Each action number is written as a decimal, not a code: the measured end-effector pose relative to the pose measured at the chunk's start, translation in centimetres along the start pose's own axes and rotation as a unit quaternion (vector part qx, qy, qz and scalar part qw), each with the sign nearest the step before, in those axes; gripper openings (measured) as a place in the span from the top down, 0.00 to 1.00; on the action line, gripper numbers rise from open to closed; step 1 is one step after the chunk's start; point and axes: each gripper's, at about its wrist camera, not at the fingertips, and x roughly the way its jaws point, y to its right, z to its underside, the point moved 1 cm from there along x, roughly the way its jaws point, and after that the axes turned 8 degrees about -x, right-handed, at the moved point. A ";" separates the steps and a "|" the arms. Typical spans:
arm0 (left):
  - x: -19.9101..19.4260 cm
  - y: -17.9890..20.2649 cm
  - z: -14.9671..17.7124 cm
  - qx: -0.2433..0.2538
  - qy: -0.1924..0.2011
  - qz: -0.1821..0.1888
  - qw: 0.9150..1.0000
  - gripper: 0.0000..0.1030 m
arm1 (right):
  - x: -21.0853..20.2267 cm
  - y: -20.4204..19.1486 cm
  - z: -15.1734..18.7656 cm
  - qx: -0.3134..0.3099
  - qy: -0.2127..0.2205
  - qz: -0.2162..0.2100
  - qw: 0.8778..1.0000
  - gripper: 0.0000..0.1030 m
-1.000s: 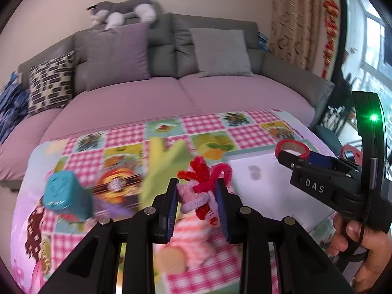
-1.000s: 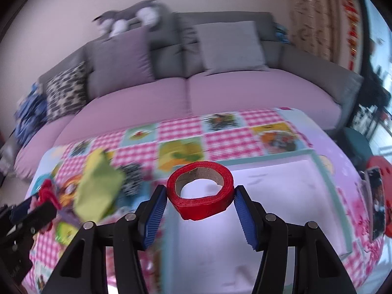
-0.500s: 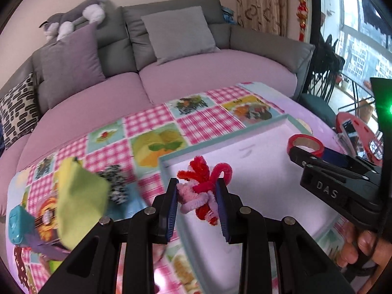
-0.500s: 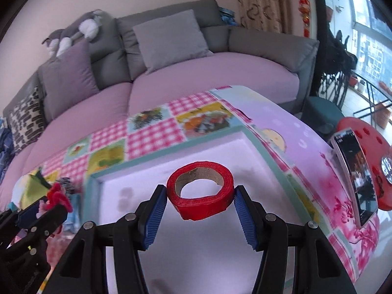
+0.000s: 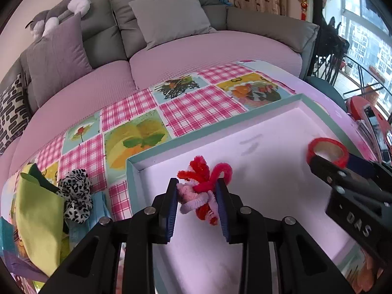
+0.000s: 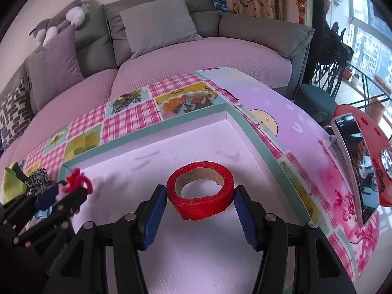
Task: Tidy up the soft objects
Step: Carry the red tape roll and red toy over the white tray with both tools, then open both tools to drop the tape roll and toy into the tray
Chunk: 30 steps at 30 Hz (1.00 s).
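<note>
Pipe-cleaner bundle [image 5: 199, 191] pinched in left hand-held gripper [image 5: 197, 204], red tape roll [image 6: 200, 193] clamped in right hand-held gripper [image 6: 200, 210], over tray [image 6: 267, 152]

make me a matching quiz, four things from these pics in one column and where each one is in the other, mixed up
Things:
1. tape roll
2. pipe-cleaner bundle
3. leopard scrunchie
4. plush toy

Places:
A. on the sofa back
B. in the left tool
C. on the tablecloth, left of the tray
D. in the right tool

Pairs: 1-D, 2-B, 3-C, 4-A
</note>
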 end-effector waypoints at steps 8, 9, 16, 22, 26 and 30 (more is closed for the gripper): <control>0.8 -0.4 -0.5 -0.015 -0.008 0.000 1.000 0.68 | 0.5 -0.1 0.2 -0.006 -0.014 0.004 1.000 0.42; 0.8 -0.5 -0.5 -0.018 -0.012 0.000 1.000 0.67 | 0.5 -0.2 0.2 -0.007 -0.015 0.002 1.000 0.42; -0.3 -1.6 -0.8 -0.040 -0.015 -0.011 0.999 0.44 | 0.3 -0.6 0.2 -0.017 -0.021 -0.001 1.000 0.38; -1.3 -2.6 -0.7 -0.053 -0.013 -0.024 0.998 0.28 | 0.0 -1.2 0.3 -0.041 -0.029 -0.001 0.999 0.22; -1.8 -3.7 -0.3 -0.069 -0.018 -0.041 0.997 0.27 | -0.3 -1.4 0.5 -0.057 -0.036 0.002 0.998 0.21; -2.5 -5.2 0.6 -0.091 -0.023 -0.060 0.994 0.17 | -0.7 -1.5 0.9 -0.064 -0.045 -0.004 0.997 0.00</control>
